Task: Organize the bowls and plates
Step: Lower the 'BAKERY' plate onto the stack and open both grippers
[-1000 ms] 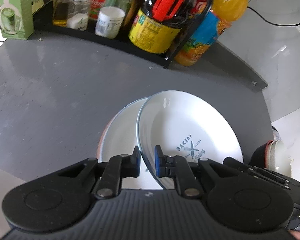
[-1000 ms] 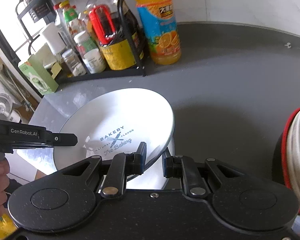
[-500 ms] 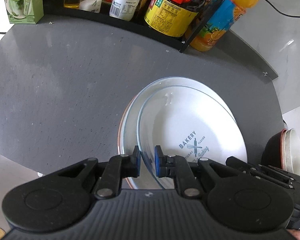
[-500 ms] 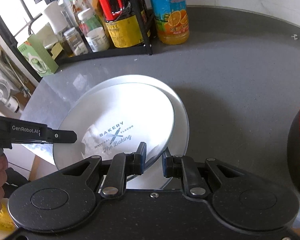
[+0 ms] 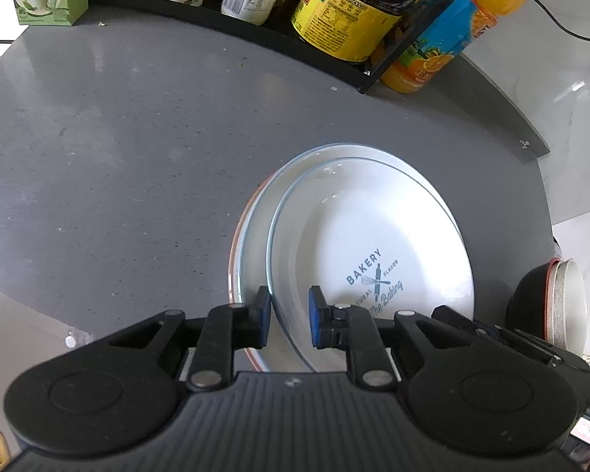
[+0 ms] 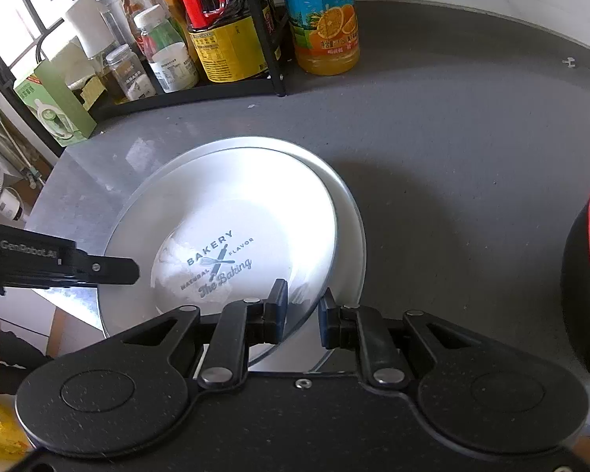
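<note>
White "BAKERY"-printed plate (image 5: pixel 373 236), blue-rimmed

My left wrist view looks down, close, over the BAKERY plate (image 5: pixel 373 244) from its left | my right wrist view from its right (image 6: pixel 224 228) | both share the bottle rack (image 5: pixel 377 74) beyond.

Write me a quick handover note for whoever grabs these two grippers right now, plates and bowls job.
Left gripper: jaws straddle the near rim of the Bakery plate, slightly apart.
Right gripper: same plate's rim between its jaws, also slightly apart.
The Bakery plate sits nearly nested on the lower plate, on the grey counter.
Bowl stack stands to the right.
Done: plate onto the stack. Left: let go, back both grippers out, check bowls.
</note>
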Available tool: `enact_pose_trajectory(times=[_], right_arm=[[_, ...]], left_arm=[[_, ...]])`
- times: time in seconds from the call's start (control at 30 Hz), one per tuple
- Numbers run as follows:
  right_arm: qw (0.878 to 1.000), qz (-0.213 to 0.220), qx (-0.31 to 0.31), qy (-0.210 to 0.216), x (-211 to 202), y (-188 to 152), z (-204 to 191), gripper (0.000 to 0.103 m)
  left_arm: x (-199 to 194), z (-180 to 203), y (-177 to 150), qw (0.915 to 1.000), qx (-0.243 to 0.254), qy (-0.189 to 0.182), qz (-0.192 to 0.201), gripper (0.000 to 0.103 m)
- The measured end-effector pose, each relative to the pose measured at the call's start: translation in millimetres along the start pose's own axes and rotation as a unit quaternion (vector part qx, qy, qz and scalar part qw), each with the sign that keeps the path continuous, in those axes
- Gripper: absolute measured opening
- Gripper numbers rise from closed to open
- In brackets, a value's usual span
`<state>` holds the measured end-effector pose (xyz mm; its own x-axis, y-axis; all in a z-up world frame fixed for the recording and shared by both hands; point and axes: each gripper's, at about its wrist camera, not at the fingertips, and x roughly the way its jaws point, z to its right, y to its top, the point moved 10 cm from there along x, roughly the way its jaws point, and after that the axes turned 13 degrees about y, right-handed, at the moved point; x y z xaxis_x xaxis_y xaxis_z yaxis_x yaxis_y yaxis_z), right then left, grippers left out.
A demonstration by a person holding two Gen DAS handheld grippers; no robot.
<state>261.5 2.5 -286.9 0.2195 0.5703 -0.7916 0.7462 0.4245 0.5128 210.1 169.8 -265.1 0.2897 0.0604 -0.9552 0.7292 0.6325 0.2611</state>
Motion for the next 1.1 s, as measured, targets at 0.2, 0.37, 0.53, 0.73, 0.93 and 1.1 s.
enact_pose_trajectory(times=[0.2, 0.37, 0.53, 0.73, 0.93, 1.1], right_arm=[[1.0, 0.0, -0.012, -0.01, 4, -1, -1, 0.016], [1.0, -0.005, -0.012, -0.008, 8, -1, -3, 0.017], [1.0, -0.021, -0.013, -0.01, 8, -3, -7, 0.021], [1.0, -0.013, -0.015, -0.002, -7, -4, -3, 0.023], [1.0, 0.012, 0.001, 0.009, -33, -1, 9, 0.024], [0.998, 0.057, 0.006, 0.01, -76, 9, 24, 0.037]], left_arm=[[-17, -5, 8, 0.9997, 0.008, 0.009, 0.022, 0.025], [-28, -9, 13, 0.9993, 0.009, 0.012, 0.034, 0.027], [-30, -3, 13, 0.9992, 0.011, 0.012, 0.037, 0.028], [-35, 20, 18, 0.9982, 0.026, 0.009, 0.053, 0.041], [-42, 50, 21, 0.9969, 0.046, 0.0, 0.064, 0.049], [-59, 84, 28, 0.9952, 0.047, -0.02, 0.083, 0.059]])
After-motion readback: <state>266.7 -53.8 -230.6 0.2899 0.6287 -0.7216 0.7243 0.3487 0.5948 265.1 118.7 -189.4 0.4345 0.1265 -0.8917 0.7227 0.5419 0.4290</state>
